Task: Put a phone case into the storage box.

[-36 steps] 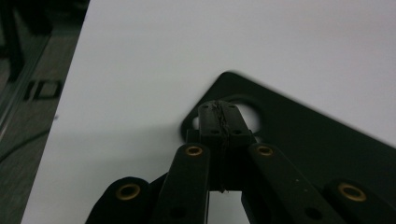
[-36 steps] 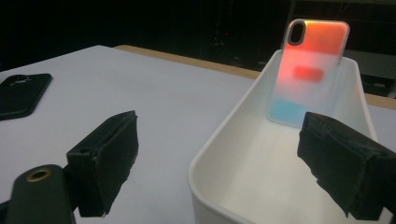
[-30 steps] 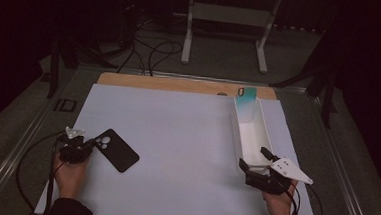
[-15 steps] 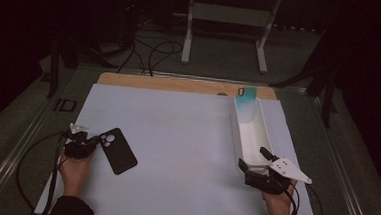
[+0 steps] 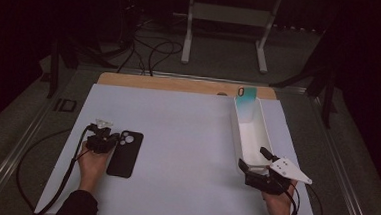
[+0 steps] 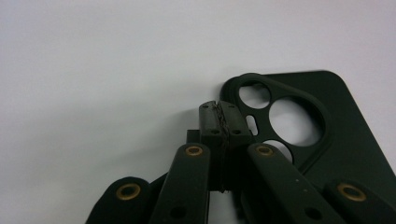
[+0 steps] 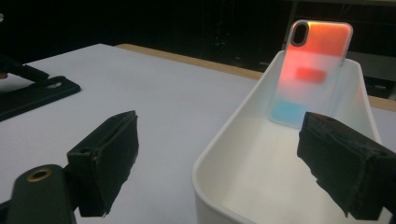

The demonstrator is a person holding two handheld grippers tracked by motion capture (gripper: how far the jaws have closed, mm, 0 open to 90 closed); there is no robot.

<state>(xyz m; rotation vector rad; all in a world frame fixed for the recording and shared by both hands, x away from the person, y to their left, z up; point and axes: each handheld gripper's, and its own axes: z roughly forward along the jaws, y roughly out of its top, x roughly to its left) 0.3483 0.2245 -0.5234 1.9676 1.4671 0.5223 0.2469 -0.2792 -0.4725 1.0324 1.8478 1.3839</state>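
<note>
A person is sitting at a table covered by a white mat [image 5: 186, 137], with both forearms coming in from the near edge and a two-jaw gripper in each hand.

The left gripper [image 5: 107, 135] is resting on the mat near its left side, with the person's left hand [image 5: 94, 161] behind it. In the left gripper view its jaws are clenched flat together with nothing between them, and the tips are lying right against the camera-cutout corner of a black phone case [image 6: 308, 121]. That black case is lying flat on the mat, back side up, just beside the left gripper and well apart from the white tray [image 5: 249, 136].

The white tray, long and narrow, is sitting on the right part of the mat and running away from the person. The right gripper [image 5: 255, 161] is sitting at the near end of the tray, held by the right hand [image 5: 279, 203], with a grey three-cornered plate [image 5: 289, 169] on top. In the right gripper view its jaws are standing wide apart and released, one to the mat side of the tray's near rim [image 7: 219, 154] and the other over the tray's inside.

At the tray's far end, an iridescent phone case [image 7: 312, 70] is leaning upright against the end wall, glowing orange above and blue below.

A wooden board [image 5: 180, 83] is showing beyond the mat's far edge.
</note>
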